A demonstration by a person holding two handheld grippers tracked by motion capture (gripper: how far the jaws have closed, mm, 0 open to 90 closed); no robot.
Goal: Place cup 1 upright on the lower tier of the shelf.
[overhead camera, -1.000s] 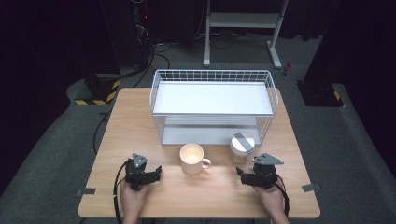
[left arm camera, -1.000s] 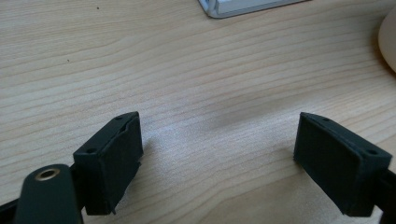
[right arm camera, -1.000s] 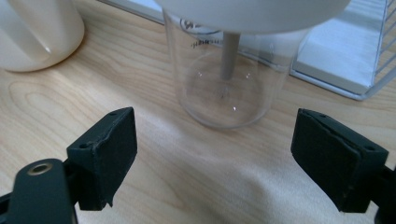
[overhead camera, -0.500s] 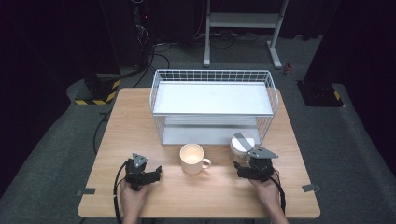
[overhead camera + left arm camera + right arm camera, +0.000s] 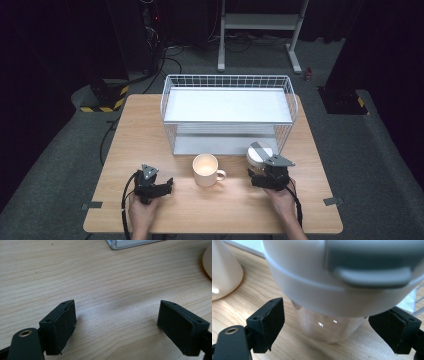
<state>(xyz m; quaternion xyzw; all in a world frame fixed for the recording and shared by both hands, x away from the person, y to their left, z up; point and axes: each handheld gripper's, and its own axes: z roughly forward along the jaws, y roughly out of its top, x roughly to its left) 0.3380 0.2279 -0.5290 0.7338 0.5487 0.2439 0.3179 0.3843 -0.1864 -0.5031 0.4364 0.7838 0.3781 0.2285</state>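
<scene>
Am straddling clear lidded cup with right gripper, jaws spread, untouched (slick, light, tippy); gripping glassy body below white lid.

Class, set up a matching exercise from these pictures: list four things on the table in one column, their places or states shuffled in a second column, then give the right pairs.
Things
1. mug
2. jar
3. wire basket
4. left gripper

Places or states
A. white frame at the far side of the table
B. open over bare wood
C. cream, with its handle to the right in the high view
D. clear body, white lid with a grey flap, between the open jaws of the right gripper

Pairs: 1-C, 2-D, 3-A, 4-B
</scene>
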